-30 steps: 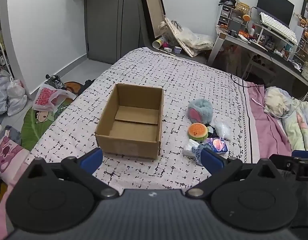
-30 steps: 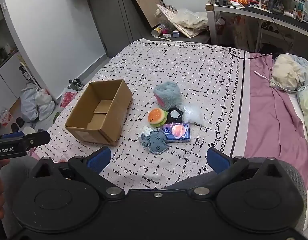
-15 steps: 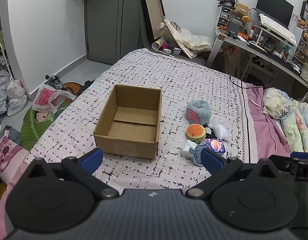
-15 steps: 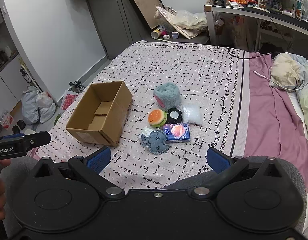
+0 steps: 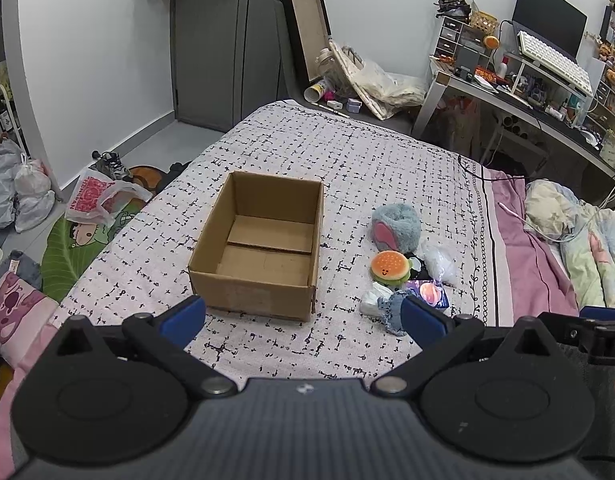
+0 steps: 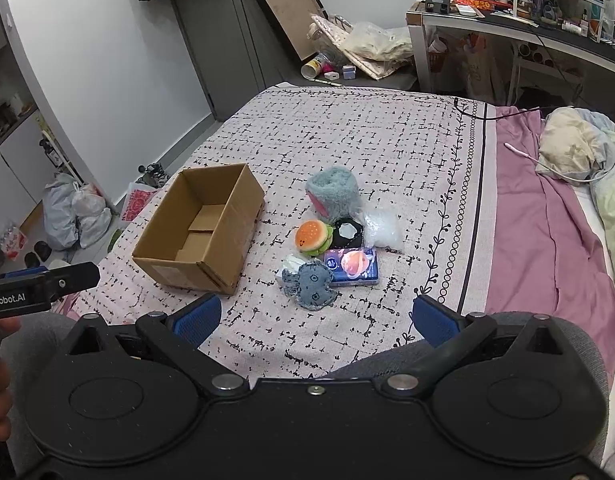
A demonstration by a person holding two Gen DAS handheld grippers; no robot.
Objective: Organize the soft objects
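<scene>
An open cardboard box stands empty on the patterned bed cover. To its right lies a cluster of soft items: a fluffy teal plush, a burger plush, a blue denim toy, a purple packet, a black item and a clear bag. My left gripper hangs open just short of the box's near wall. My right gripper is open too, short of the denim toy, holding nothing.
The bed cover stretches far ahead. A pink sheet and crumpled bedding lie on the right. Bags sit on the floor at the left. A cluttered desk stands at the back right.
Both grippers have drawn slightly back and tilted up, so the box and toys sit a little farther away in view. Nothing on the bed has moved.
</scene>
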